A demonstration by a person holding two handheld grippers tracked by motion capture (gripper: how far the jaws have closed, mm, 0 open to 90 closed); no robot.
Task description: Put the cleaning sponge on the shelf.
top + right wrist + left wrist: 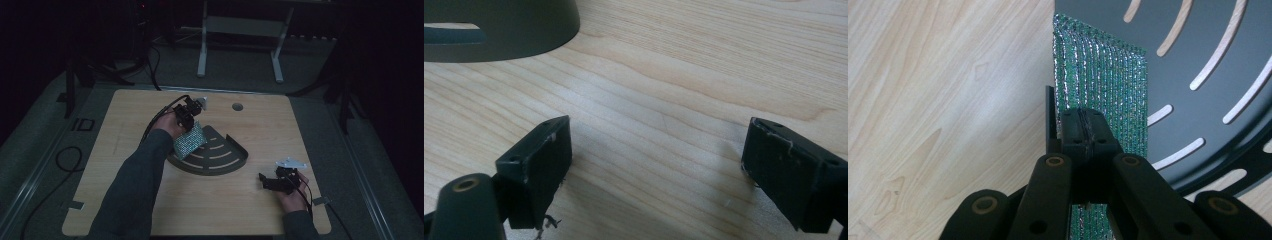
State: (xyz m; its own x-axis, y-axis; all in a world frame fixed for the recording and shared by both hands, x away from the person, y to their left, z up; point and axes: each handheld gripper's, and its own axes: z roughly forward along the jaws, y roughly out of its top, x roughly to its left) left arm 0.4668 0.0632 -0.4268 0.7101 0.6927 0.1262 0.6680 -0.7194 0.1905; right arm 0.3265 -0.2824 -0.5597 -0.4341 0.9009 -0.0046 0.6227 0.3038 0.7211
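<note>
A flat green sparkly pad hangs from my left gripper over the left edge of a dark fan-shaped slotted rack. In the left gripper view the jaws are shut on the pad's top edge, with my left gripper above the rack's slotted floor. My right gripper rests low on the table at the right, jaws wide apart. In the right gripper view my right gripper has only bare wood between its pads, and the rack's curved wall is at the upper left.
The wooden table has a round hole near its far edge. Cables trail from both grippers. A white table frame stands on the floor beyond the table, and dark stands flank it.
</note>
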